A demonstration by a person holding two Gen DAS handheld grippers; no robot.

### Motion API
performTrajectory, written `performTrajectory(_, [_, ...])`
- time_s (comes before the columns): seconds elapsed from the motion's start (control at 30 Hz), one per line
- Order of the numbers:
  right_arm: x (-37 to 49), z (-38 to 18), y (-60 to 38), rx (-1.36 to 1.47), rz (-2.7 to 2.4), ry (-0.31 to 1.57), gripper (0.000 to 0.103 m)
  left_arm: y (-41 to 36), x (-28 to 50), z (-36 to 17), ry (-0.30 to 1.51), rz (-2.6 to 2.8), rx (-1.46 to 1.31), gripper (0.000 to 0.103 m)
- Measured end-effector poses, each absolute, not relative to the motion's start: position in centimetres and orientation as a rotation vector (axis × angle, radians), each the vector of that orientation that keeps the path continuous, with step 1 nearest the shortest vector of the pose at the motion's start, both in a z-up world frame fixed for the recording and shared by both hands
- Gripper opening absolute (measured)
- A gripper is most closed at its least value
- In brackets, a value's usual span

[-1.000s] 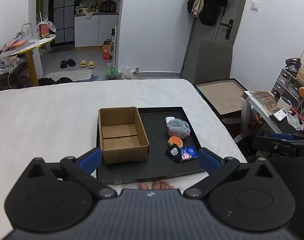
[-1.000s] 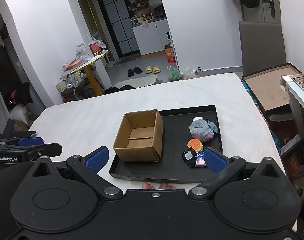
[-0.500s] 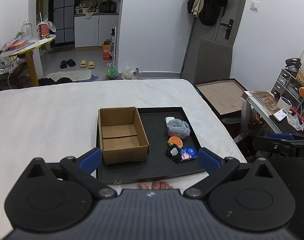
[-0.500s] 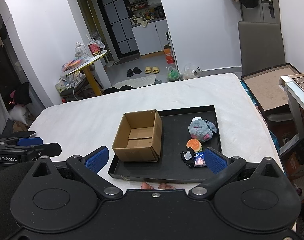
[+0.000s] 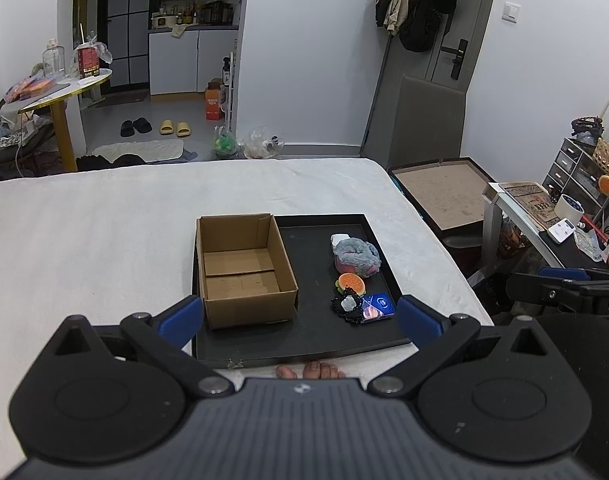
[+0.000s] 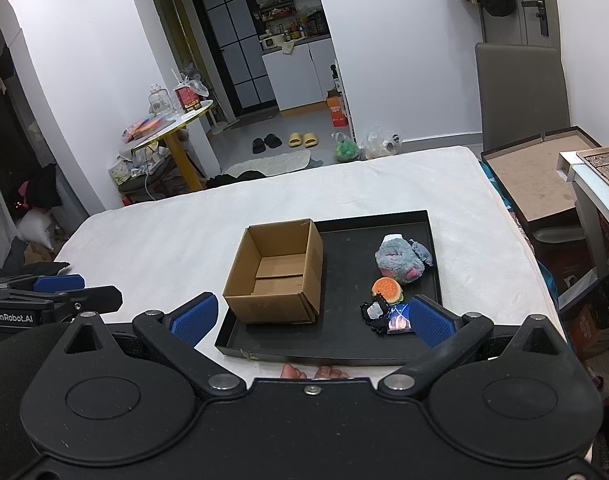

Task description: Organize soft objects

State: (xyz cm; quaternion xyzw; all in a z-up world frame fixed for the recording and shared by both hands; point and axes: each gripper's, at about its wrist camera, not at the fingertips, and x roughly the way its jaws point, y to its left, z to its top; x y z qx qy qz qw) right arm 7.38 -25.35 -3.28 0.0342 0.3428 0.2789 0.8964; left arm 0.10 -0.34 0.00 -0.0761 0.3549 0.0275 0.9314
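A black tray [image 5: 304,340] [image 6: 328,340] lies on the white bed. On its left stands an open, empty cardboard box [image 5: 242,268] [image 6: 278,272]. On its right lie a grey-pink plush toy [image 5: 356,258] [image 6: 400,258], an orange burger-shaped toy [image 5: 351,282] [image 6: 387,290], a black beaded item [image 5: 346,306] [image 6: 374,314] and a blue packet [image 5: 378,306] [image 6: 398,320]. My left gripper [image 5: 300,318] is open and empty, above the tray's near edge. My right gripper [image 6: 310,318] is open and empty, also near the tray's front.
The white bed [image 5: 84,240] spreads wide to the left. A brown board in a black frame [image 5: 440,196] and a cluttered desk [image 5: 564,220] stand to the right. A yellow table [image 6: 172,128] stands beyond the bed. Bare toes [image 5: 310,370] show below the tray.
The right wrist view shifted slightly, with the tray sliding a little left in it. The left gripper has hardly moved. Both stay open.
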Motion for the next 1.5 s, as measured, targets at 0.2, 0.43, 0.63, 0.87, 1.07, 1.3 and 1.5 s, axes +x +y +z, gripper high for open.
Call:
performTrajectory(0.2, [7.47,-3.33,-25.44,0.07,0.577,0.71,0.103,-0.39,0.13,0.03,0.726,0.056,-0.158,0.102])
performTrajectory(0.43, [7.55,-3.42,-25.44,0.071,0.572,0.714,0.103,-0.37,0.12,0.01,0.726,0.06,-0.158,0.102])
performTrajectory(0.63, [7.42,-3.4,-25.44,0.072,0.565,0.716,0.103,-0.09,0.0,-0.03,0.728,0.058,-0.172,0.102])
performTrajectory(0.87, [7.4,-3.4,-25.29,0.07,0.553,0.716,0.103,0.0,-0.04,-0.1,0.725,0.056,-0.175,0.102])
performTrajectory(1.07, [7.38,-3.43,-25.2,0.071,0.553,0.718,0.103,0.13,-0.07,-0.04,0.726,0.053,-0.178,0.102])
performTrajectory(1.3, [7.41,-3.44,-25.27,0.072,0.553,0.718,0.103,0.02,-0.03,0.03,0.725,0.054,-0.178,0.102])
performTrajectory(1.5, [7.42,-3.45,-25.29,0.072,0.554,0.716,0.103,-0.04,-0.03,0.07,0.724,0.05,-0.181,0.102])
